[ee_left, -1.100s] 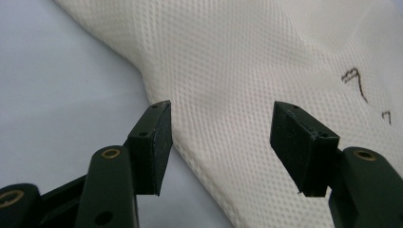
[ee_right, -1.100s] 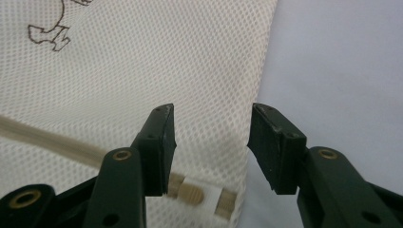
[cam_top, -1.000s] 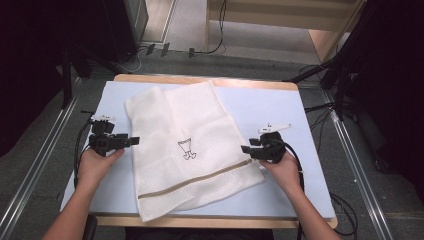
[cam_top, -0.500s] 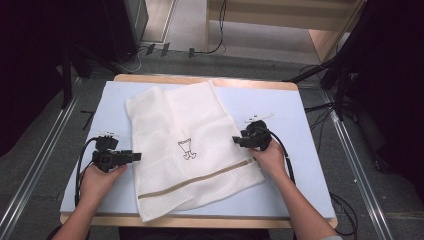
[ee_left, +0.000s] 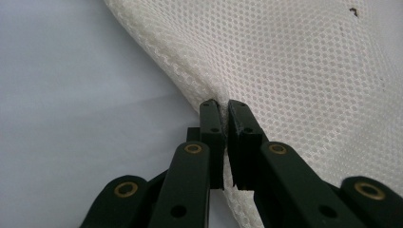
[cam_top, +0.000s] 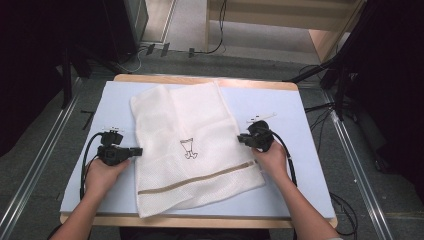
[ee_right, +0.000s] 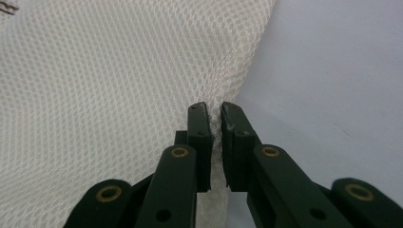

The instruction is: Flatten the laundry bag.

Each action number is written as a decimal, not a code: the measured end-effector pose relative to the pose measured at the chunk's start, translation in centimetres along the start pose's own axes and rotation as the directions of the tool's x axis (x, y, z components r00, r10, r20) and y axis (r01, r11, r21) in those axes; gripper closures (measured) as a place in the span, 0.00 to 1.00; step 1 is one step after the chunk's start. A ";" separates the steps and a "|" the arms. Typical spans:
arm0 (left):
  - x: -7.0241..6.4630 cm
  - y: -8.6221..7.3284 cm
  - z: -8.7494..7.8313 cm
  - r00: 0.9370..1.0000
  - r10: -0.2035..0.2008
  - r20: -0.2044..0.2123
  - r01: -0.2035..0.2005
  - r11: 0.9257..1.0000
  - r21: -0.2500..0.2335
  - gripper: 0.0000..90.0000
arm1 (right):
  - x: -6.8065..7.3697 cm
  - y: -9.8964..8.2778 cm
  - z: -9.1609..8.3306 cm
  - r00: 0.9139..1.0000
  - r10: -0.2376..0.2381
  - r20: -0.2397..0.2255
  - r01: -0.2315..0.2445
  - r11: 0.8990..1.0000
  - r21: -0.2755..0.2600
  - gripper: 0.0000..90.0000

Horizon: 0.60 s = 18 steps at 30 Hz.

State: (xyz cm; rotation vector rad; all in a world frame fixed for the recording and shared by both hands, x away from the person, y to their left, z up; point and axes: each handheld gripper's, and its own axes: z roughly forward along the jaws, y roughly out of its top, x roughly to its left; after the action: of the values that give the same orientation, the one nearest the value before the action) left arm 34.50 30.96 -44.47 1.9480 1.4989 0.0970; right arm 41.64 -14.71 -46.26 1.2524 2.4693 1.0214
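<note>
Mesh bag (cam_top: pixel 192 150), white with a tan zipper band (cam_top: pixel 200 178) near its front edge, is lying flat on the pale blue worktop (cam_top: pixel 295 145). Its left edge is being pinched by the left gripper (cam_top: pixel 136 150), its right edge by the right gripper (cam_top: pixel 242 139), both just closed. Beyond the worktop, cables (cam_top: pixel 200 50) are trailing across the floor.

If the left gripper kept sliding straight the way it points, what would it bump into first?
The left gripper points across the white mesh bag, already pinching its edge, jaws just closed. So it would meet more bag first, probably near the little black drawing; depth is hard to judge.
</note>
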 end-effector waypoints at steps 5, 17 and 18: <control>0.5 1.6 0.8 1.000 0.003 -0.001 -0.003 1.000 -0.012 0.96 | -0.7 -1.2 -0.9 0.999 0.035 0.010 -0.035 0.999 -0.006 0.94; 1.4 5.7 3.2 0.999 0.047 -0.014 -0.048 0.998 -0.030 0.96 | -1.1 -2.8 -1.7 0.998 0.052 0.044 -0.051 0.998 -0.022 0.94; 1.6 5.9 3.4 0.999 0.049 -0.010 -0.049 0.998 -0.027 0.96 | -1.1 -2.7 -1.6 0.997 0.056 0.045 -0.055 0.998 -0.024 0.94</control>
State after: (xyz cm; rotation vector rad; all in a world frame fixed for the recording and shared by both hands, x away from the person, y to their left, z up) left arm 41.44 30.10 -44.36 1.9655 1.4483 0.1472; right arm 39.90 -17.49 -46.98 1.3292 2.3945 1.0195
